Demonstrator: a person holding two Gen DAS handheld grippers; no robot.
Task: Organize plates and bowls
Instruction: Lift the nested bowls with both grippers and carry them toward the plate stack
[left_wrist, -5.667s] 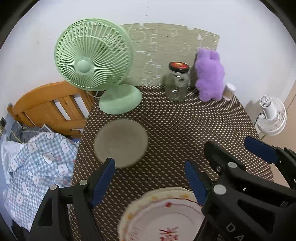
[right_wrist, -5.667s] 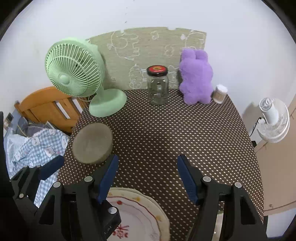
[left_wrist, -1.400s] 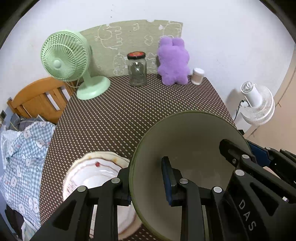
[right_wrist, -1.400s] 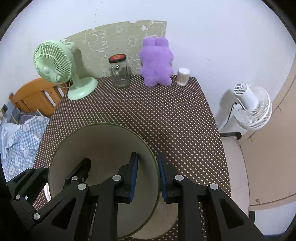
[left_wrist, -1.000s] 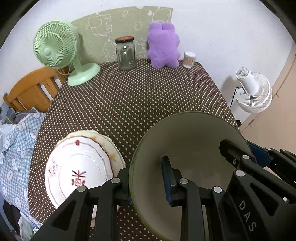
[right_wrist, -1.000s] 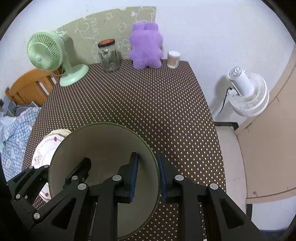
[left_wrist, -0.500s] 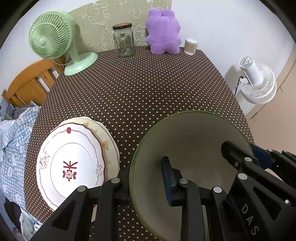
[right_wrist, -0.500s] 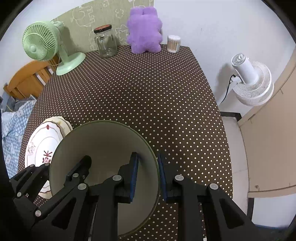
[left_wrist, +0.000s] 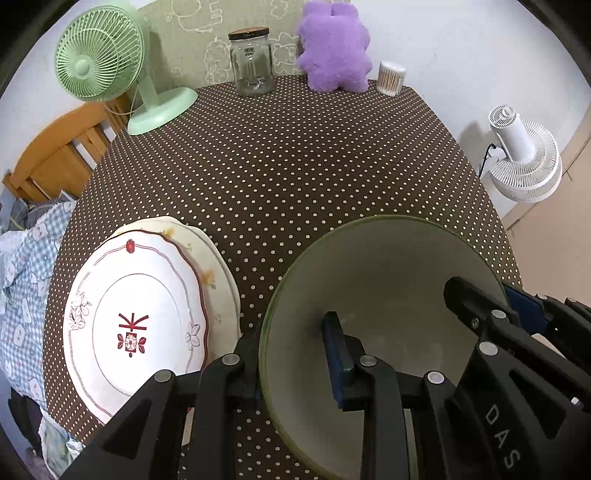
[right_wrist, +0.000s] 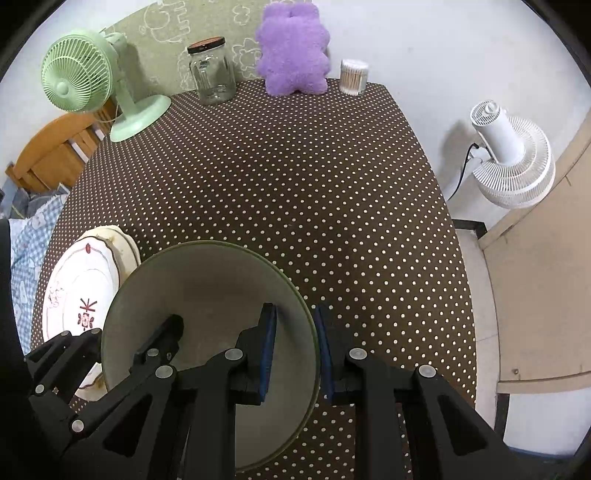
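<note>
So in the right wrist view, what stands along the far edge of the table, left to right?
Green fan → glass jar → purple plush → cotton swab tub.

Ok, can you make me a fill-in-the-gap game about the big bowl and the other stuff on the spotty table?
1. Both tongs, left and right, grip the rim of one green ____.
2. The stacked plates lie on the bowl's ____ side.
3. The glass jar stands between the green fan and the ____ plush toy.
4. The white fan stands off the table, on the ____.

Missing words: bowl; left; purple; floor
</note>
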